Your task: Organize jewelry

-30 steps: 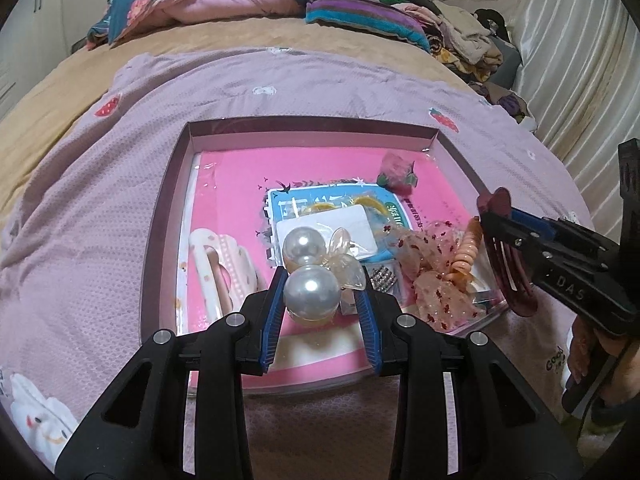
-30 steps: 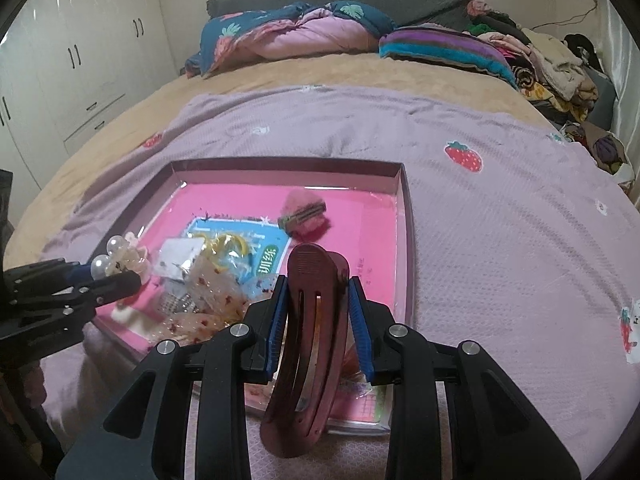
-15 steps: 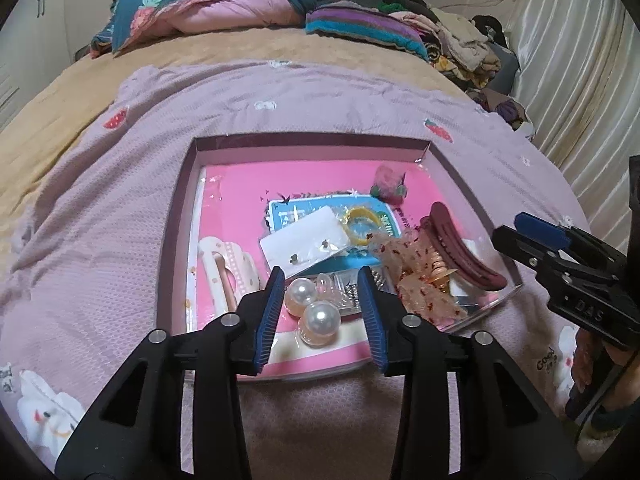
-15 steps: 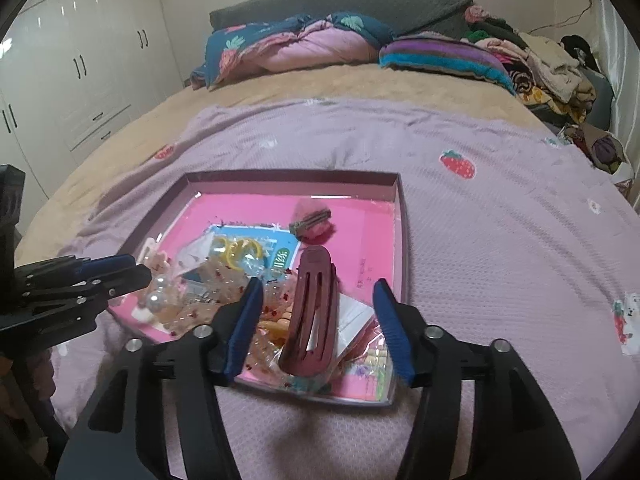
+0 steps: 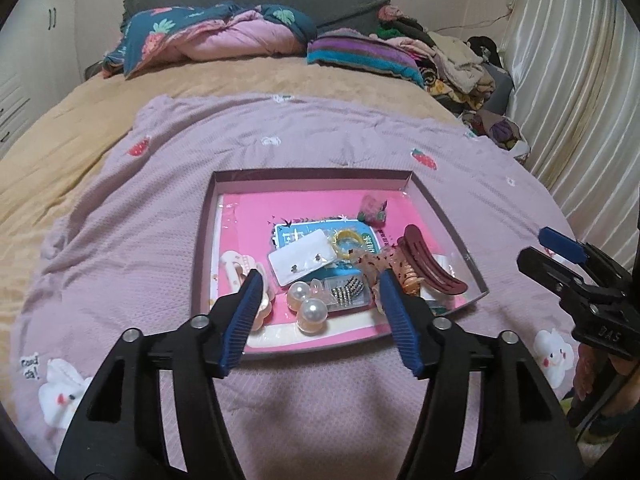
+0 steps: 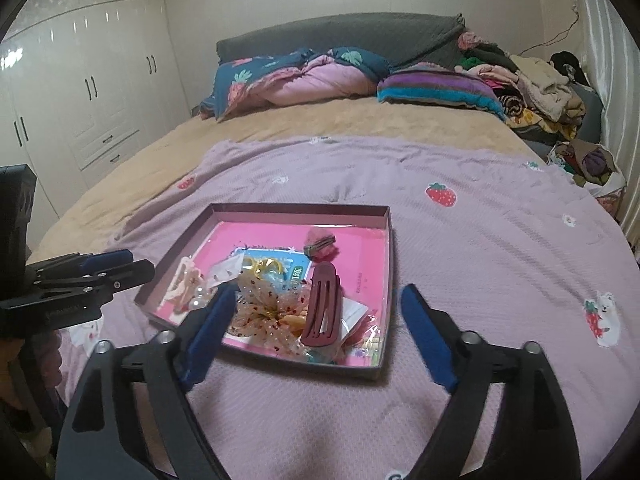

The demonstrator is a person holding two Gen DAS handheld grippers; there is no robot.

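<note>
A: Lilac blanket [image 5: 304,148] on the bed, shallow box [image 5: 202,248] on it, jewelry inside?

B: yep, maroon clip [image 6: 322,310] and pearl clip [image 5: 306,306] lying in it. Left gripper [image 5: 318,304] and right gripper [image 6: 314,316] both just opened, nothing held.

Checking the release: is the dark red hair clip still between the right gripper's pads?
No, the clip lies in the tray, clear of the open right gripper.

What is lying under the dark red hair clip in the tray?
The dark red hair clip rests on a sheer bow with red dots and clear packets; whatever lies beneath those is covered.
</note>
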